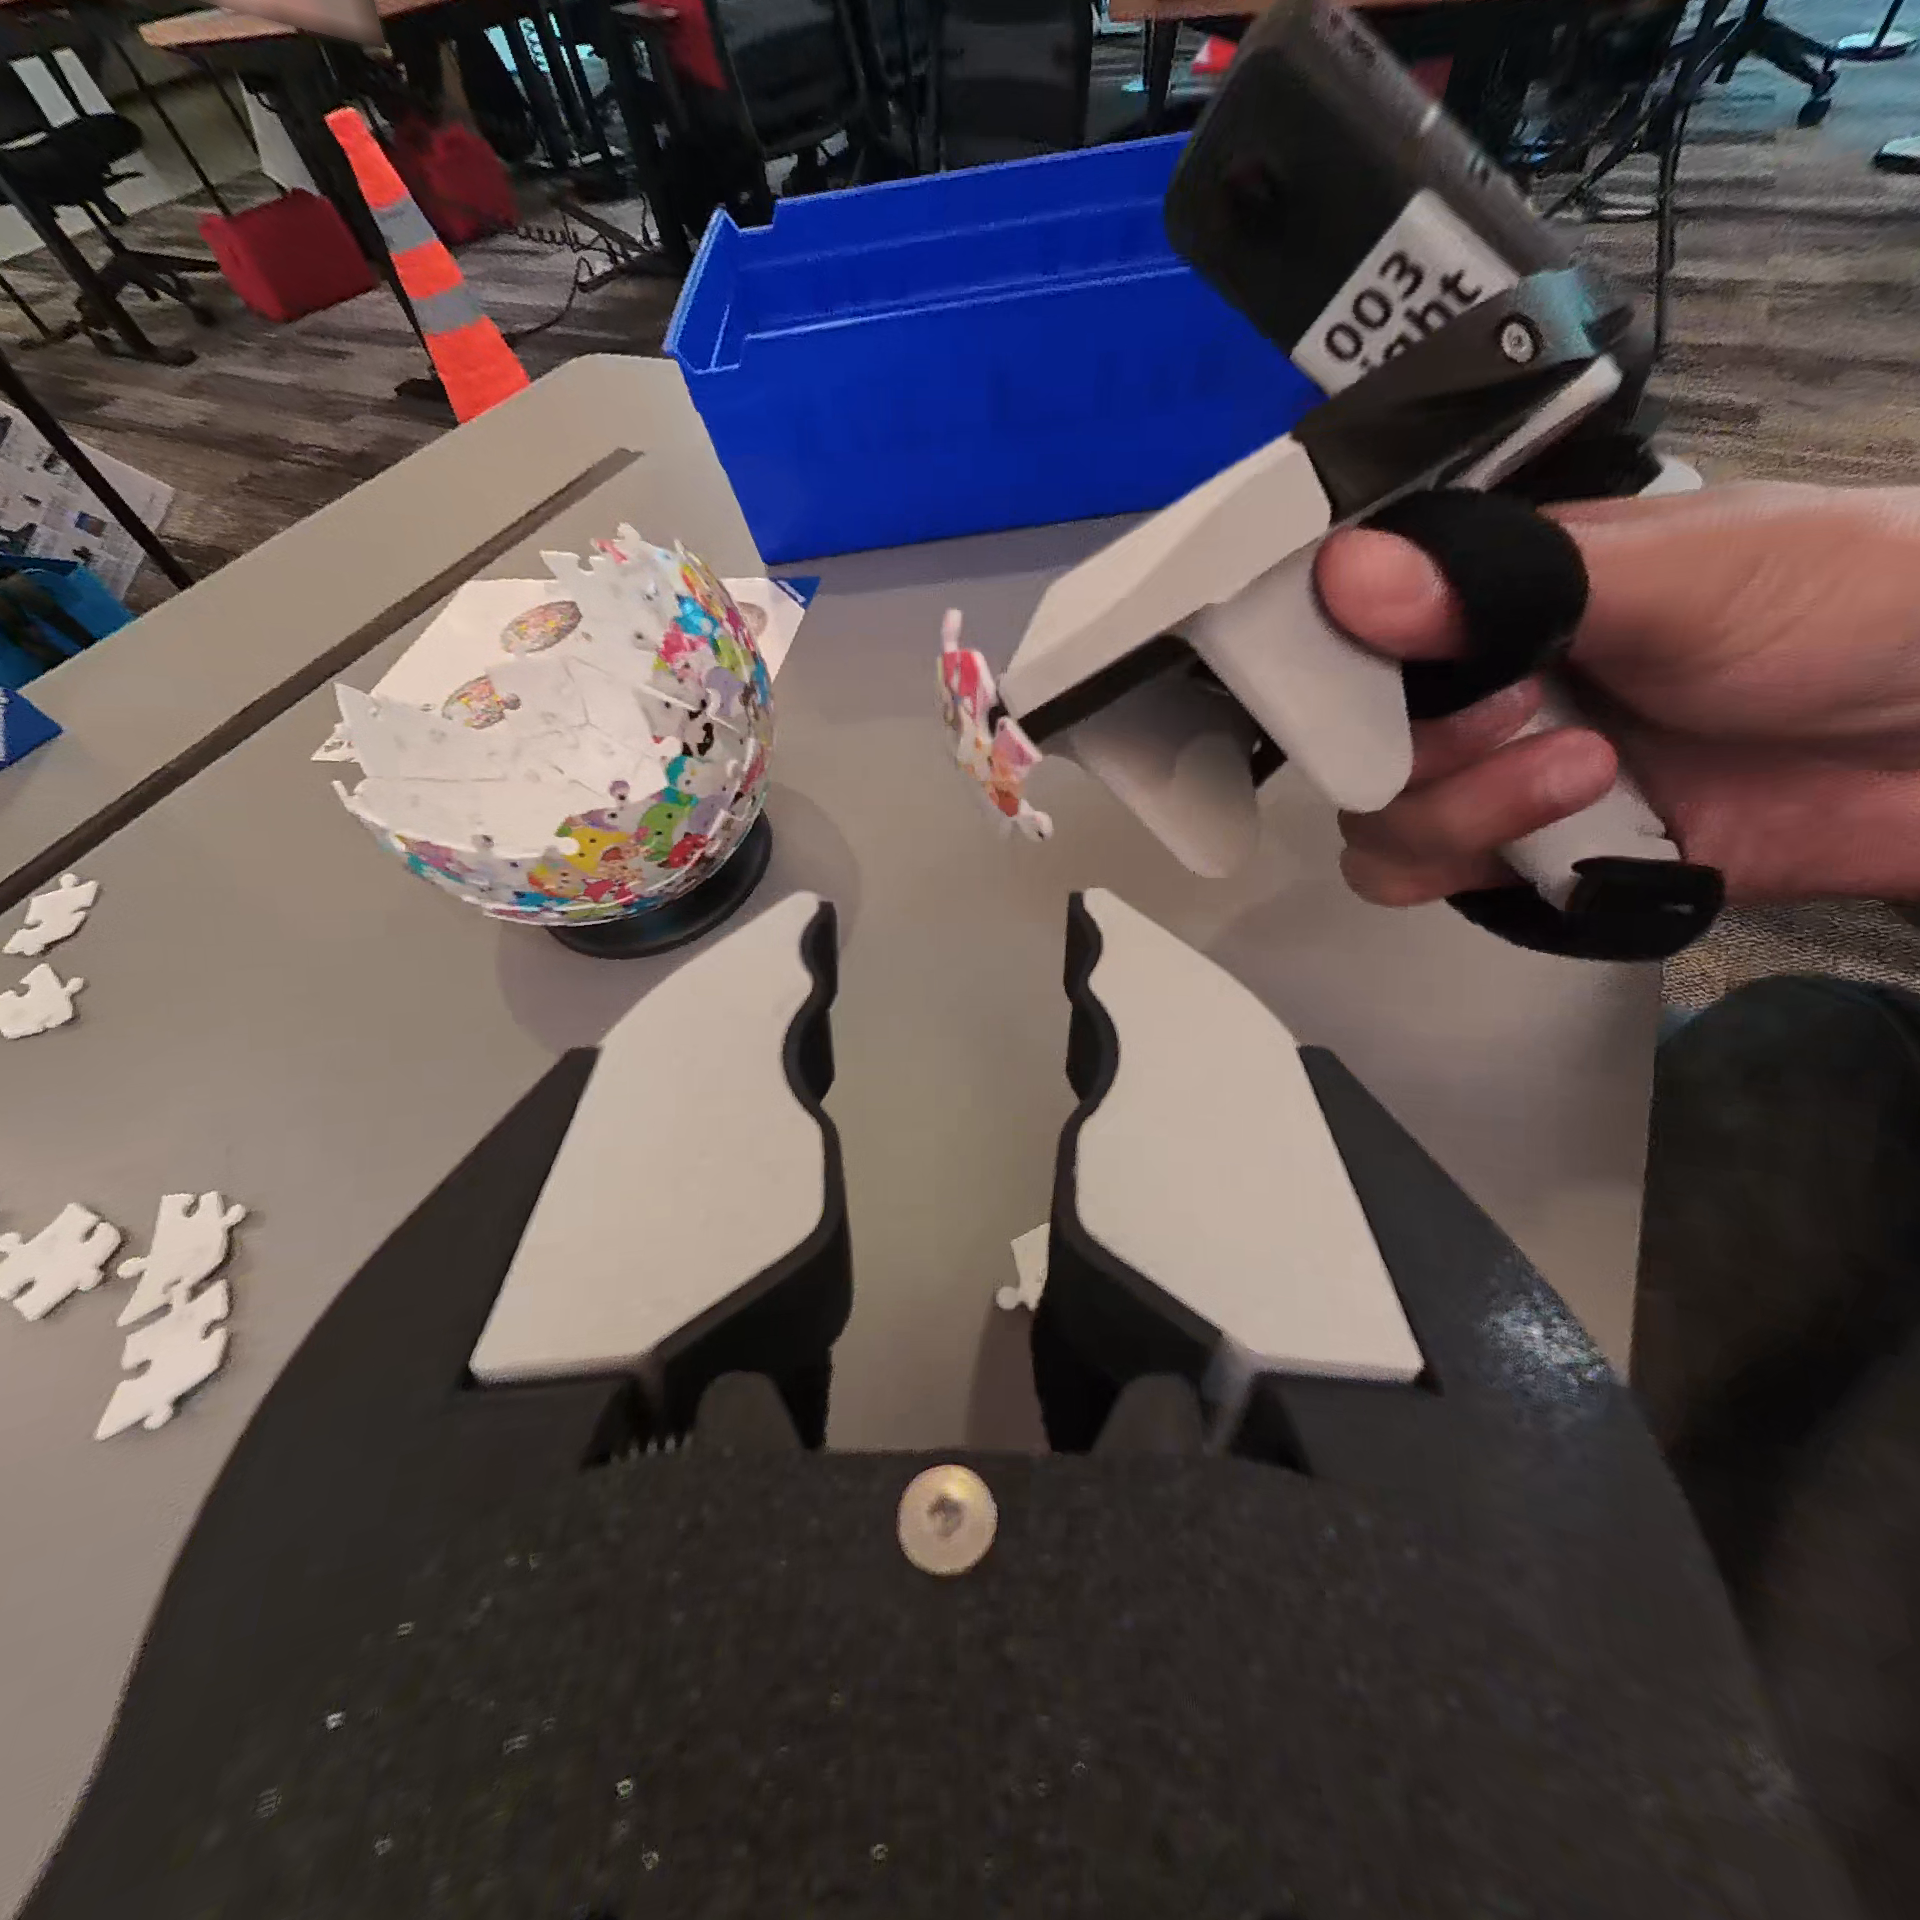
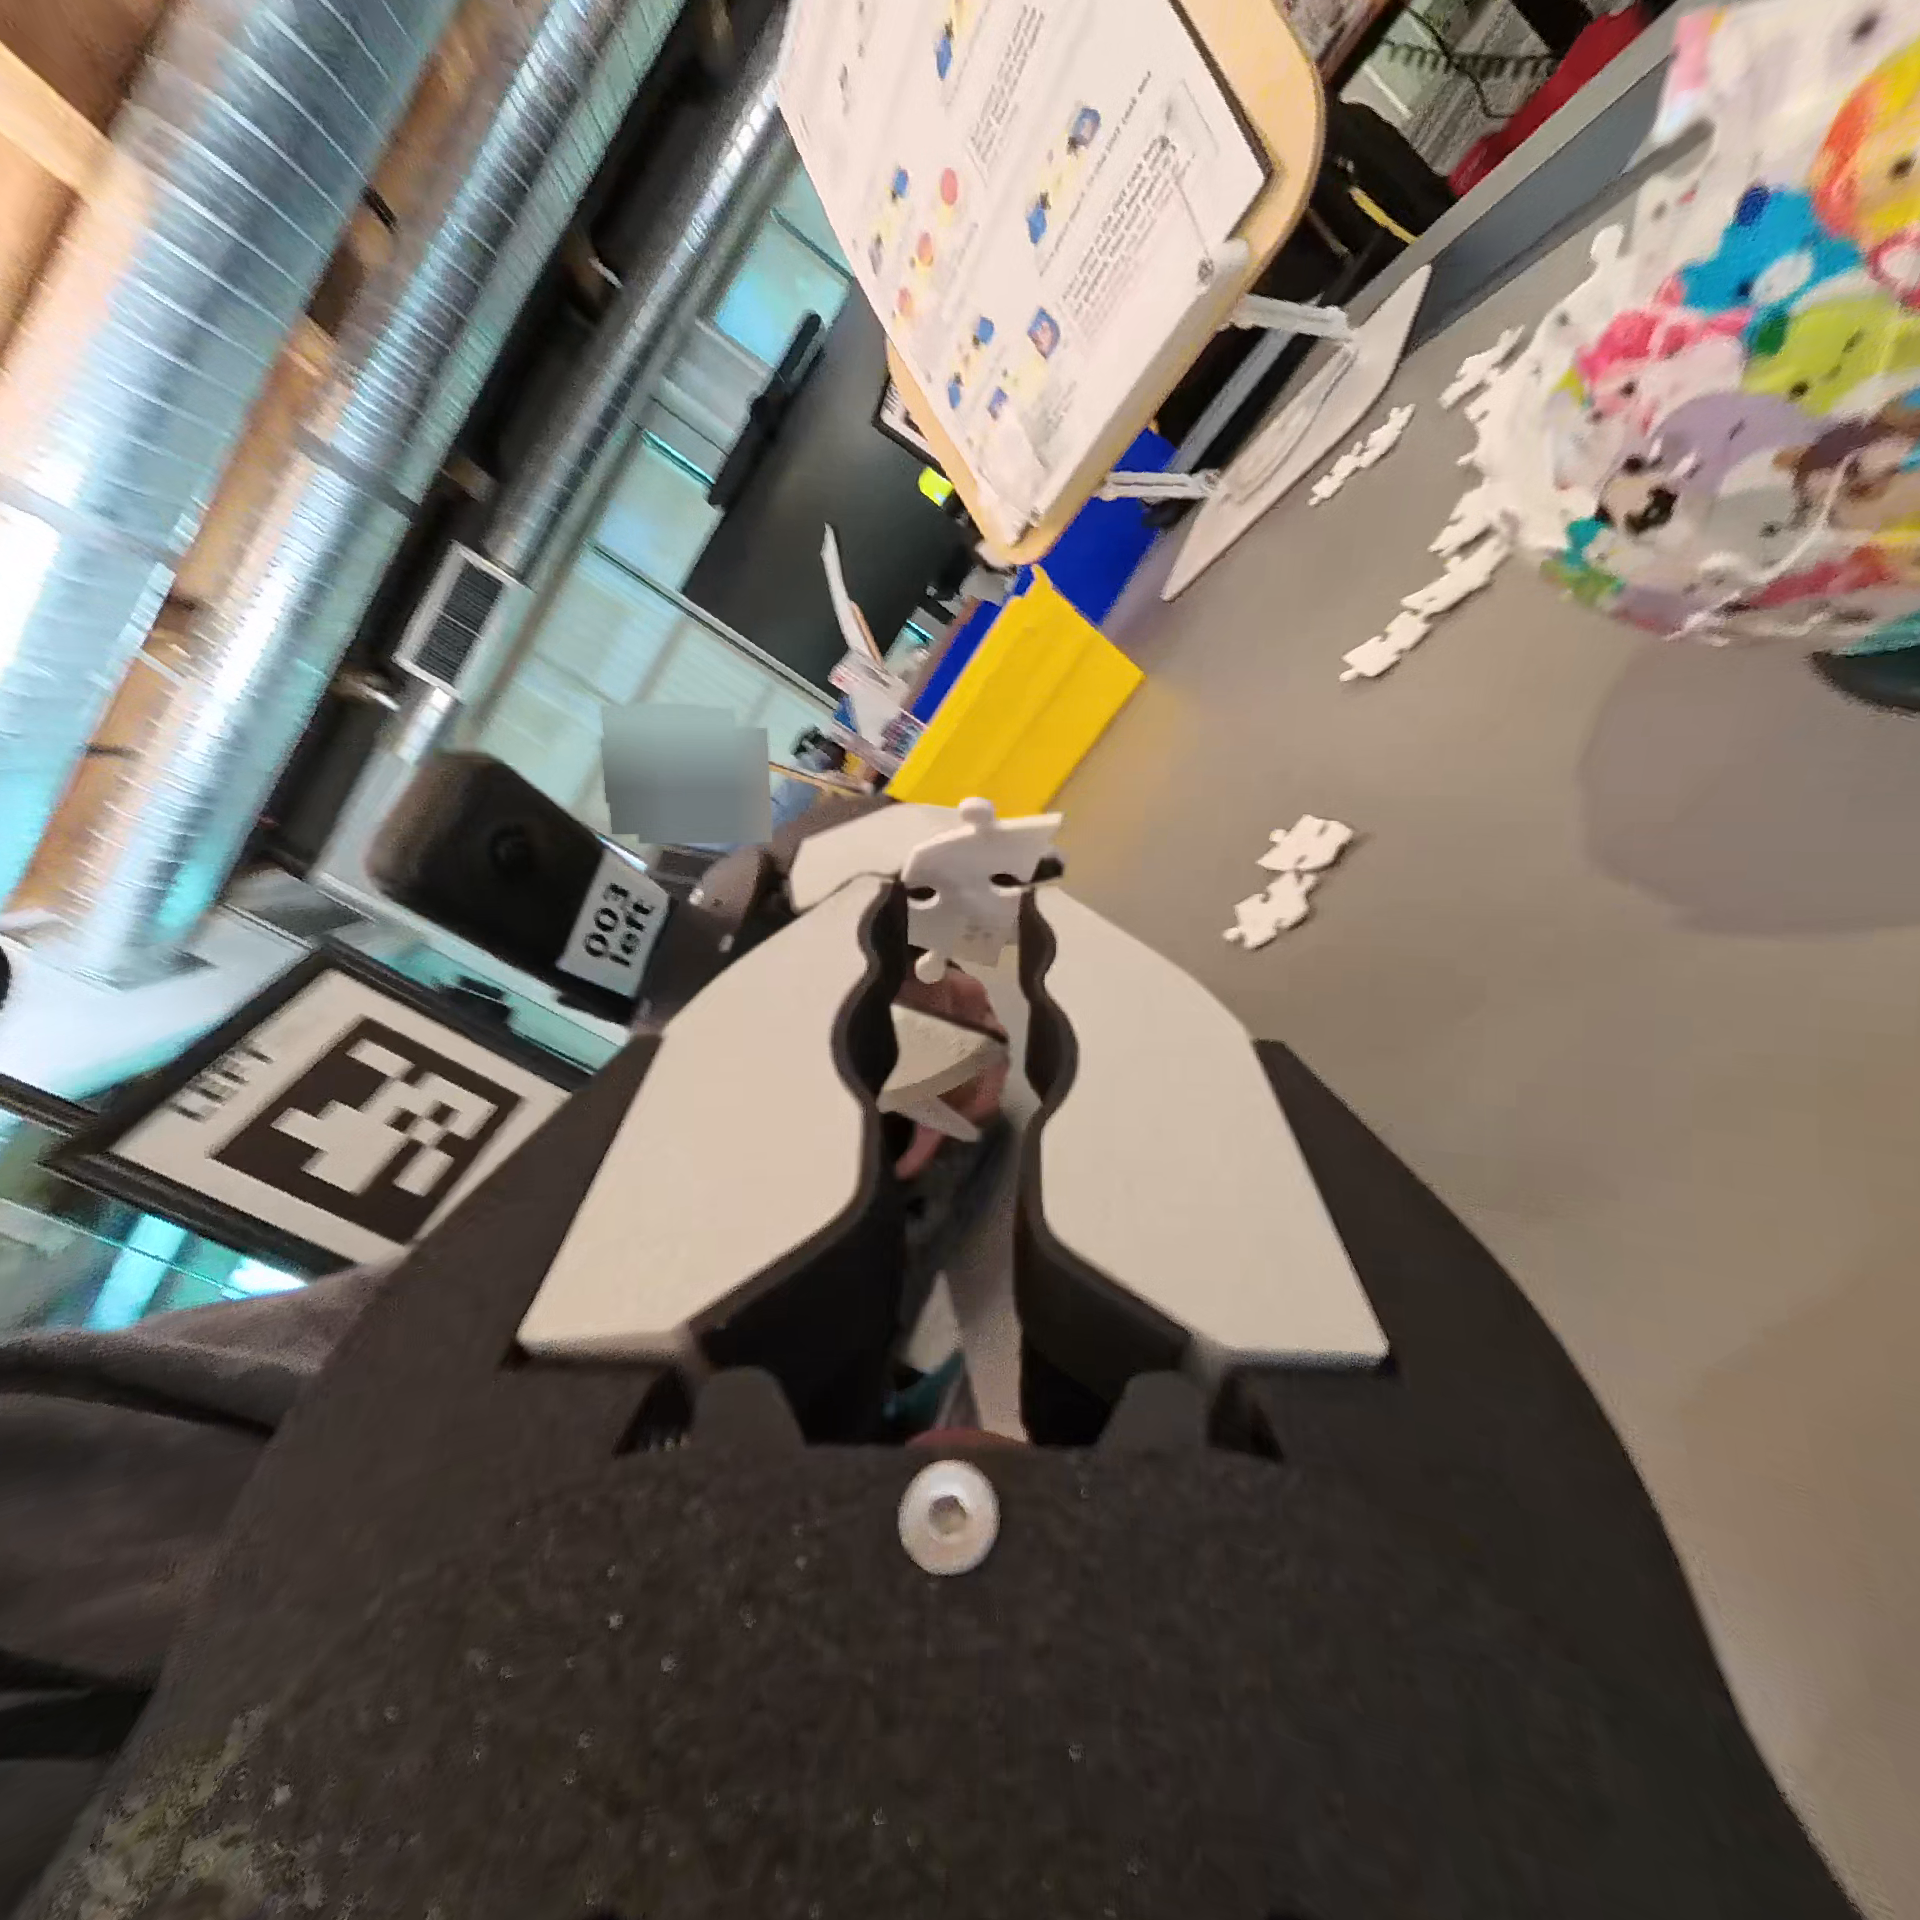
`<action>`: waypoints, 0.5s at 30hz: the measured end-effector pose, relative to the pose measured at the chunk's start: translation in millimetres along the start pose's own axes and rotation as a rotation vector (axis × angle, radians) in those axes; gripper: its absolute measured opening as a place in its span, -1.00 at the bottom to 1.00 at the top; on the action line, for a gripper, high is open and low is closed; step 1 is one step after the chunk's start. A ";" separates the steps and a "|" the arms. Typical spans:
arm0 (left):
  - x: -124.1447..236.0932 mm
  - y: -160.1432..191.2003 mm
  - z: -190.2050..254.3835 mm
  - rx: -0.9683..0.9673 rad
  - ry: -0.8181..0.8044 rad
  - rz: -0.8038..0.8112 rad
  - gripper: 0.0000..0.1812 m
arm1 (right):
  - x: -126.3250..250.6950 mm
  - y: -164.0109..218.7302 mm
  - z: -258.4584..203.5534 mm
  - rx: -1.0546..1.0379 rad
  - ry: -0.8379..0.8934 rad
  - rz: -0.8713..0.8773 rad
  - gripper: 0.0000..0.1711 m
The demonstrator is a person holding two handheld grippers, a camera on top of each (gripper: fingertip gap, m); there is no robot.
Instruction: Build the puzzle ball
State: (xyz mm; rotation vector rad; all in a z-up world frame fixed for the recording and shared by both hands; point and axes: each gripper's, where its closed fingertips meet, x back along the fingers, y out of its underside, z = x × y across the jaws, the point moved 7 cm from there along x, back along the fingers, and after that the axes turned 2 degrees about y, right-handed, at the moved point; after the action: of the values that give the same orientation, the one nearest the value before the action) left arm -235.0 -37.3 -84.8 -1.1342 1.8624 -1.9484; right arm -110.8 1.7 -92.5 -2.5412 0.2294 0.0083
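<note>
The half-built puzzle ball [image 1: 582, 748] is an open colourful shell with a white inside. It sits on a black ring stand [image 1: 665, 920] on the grey table [image 1: 935, 1091]. My left gripper [image 1: 951, 925] is open and empty, just right of the ball and low over the table. My right gripper [image 1: 1013, 717], held by a hand, is shut on a puzzle piece [image 1: 1003, 779] in the air to the right of the ball. In the right wrist view the right gripper [image 2: 961, 914] pinches that piece [image 2: 966, 883], white side showing. The ball [image 2: 1766, 364] is at the upper right.
Loose white pieces [image 1: 156, 1299] lie at the table's left, and one [image 1: 1023, 1268] lies by my left gripper's right finger. A blue bin [image 1: 987, 343] stands behind. More pieces [image 2: 1288, 873], a tilted instruction board [image 2: 1039, 260] and a yellow bin [image 2: 1018, 707] show in the right wrist view. The grippers are tip to tip, or close to it.
</note>
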 end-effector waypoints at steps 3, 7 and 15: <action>1.4 -1.3 6.3 -0.054 -0.032 0.028 -0.74 | -0.6 5.6 2.8 -0.104 -0.062 0.022 -0.76; 3.4 -4.9 14.7 -0.121 -0.053 0.061 -0.91 | -5.8 15.2 8.4 -0.264 -0.179 0.049 -1.00; 15.3 8.4 -6.8 -0.060 -0.031 0.036 -1.00 | 8.0 -0.7 23.2 -0.079 -0.024 -0.007 -0.90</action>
State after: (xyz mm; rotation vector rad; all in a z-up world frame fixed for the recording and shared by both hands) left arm -252.6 -43.3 -86.2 -1.1330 1.9231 -1.8570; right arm -101.8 13.8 -111.9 -2.6185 0.2145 0.0463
